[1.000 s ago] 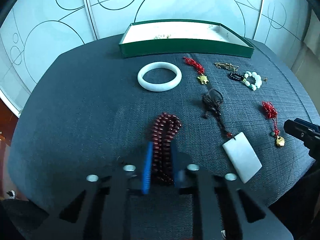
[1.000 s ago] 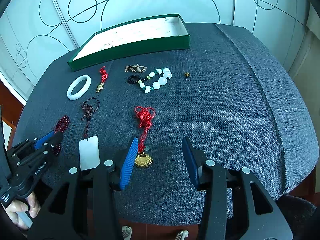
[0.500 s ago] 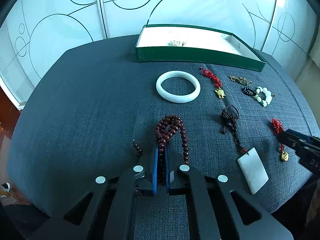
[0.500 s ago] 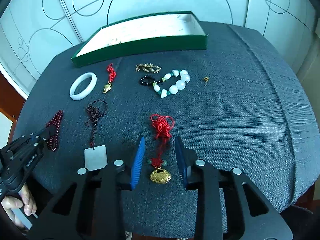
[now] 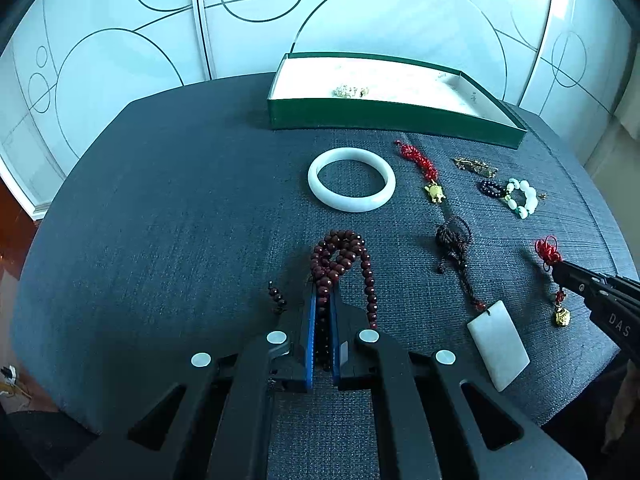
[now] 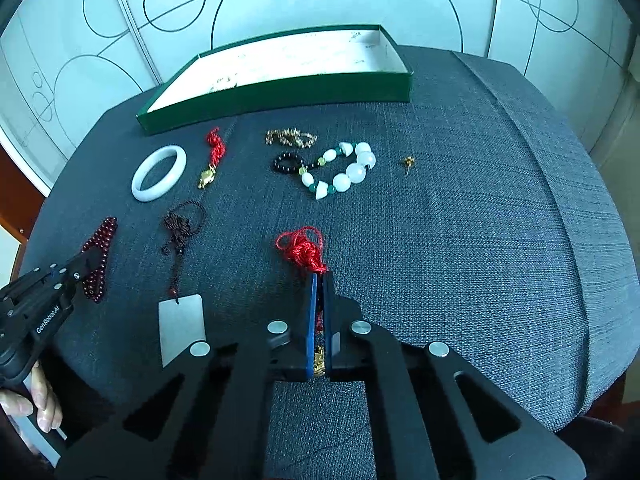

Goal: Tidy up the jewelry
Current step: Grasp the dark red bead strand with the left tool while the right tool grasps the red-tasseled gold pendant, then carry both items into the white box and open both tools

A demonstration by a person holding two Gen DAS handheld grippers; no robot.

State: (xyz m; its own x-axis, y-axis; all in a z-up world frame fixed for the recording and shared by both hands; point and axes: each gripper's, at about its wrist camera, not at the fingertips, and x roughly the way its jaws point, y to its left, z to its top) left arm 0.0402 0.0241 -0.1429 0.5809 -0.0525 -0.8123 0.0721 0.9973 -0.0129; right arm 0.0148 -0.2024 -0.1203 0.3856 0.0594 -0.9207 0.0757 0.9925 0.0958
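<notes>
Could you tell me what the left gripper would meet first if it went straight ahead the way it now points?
Likely the white bangle; the left gripper is already shut on the dark red bead strand, with the green box further on.

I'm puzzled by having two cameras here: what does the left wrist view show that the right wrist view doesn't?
Only the left wrist view shows the left claw closed on the dark red bead strand from above, blue pads gripping it. Only the right wrist view shows the small gold earring lying alone, and the right claw closed on the red knotted charm. Both show the green box, white bangle, white rectangular pendant and white bead bracelet.
</notes>
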